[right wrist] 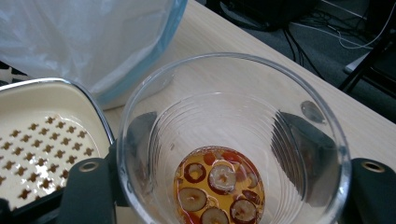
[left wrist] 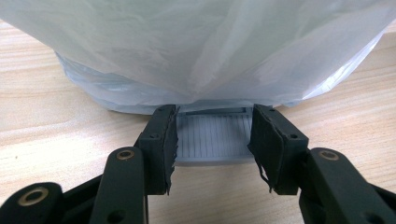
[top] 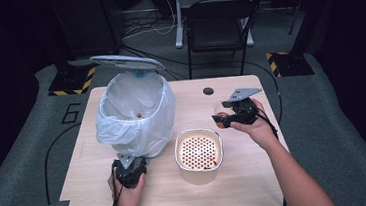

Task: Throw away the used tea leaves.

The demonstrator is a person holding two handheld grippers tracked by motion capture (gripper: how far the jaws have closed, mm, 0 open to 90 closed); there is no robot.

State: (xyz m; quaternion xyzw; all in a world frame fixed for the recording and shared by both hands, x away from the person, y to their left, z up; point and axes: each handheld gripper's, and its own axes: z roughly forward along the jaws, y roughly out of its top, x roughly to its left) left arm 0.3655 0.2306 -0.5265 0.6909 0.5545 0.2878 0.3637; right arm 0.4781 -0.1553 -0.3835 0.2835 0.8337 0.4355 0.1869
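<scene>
Glass [right wrist: 233,154] sits clamped between the jaws of your right gripper [top: 232,113], held above the counter [top: 257,176] just right of the strainer dish [top: 198,150]. Sliced red fruit in amber liquid [right wrist: 218,189] lies at its bottom. The bin [top: 134,115], lined with a white bag [left wrist: 196,46], stands left of the dish with its lid [top: 126,62] up. Your left gripper [top: 129,170] rests at the bin's near foot, jaws clenched on the grey pedal [left wrist: 212,137] there. The dish's perforated insert [top: 198,151] looks wet and stained.
</scene>
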